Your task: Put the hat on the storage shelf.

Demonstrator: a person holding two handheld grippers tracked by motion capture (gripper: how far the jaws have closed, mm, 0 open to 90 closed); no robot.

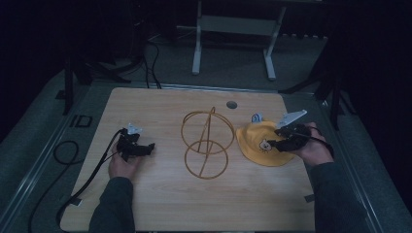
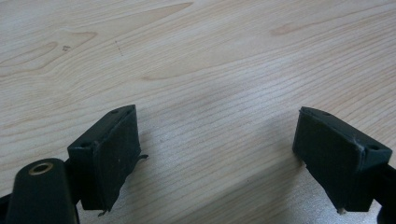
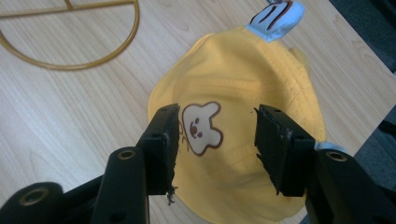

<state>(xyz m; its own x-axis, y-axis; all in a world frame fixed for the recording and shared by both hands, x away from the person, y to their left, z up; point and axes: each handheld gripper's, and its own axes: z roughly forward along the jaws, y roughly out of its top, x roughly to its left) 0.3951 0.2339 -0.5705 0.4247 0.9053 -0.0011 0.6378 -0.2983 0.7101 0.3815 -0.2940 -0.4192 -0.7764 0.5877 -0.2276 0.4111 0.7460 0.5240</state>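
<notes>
A yellow child's hat with a small bear face lies on the right side of the wooden table. In the right gripper view the hat lies under my right gripper, whose jaws stand apart on either side of the bear face without pressing the cloth. A person's hand holds that right gripper over the hat's right half. My left gripper rests at the table's left. Its jaws are wide apart in the left gripper view, where the left gripper has bare wood between them.
A gold wire stand made of rings sits mid-table between the two grippers; one ring lies left of the hat. A blue-and-white ear sticks out at the hat's far edge. The table's right edge runs close to the hat.
</notes>
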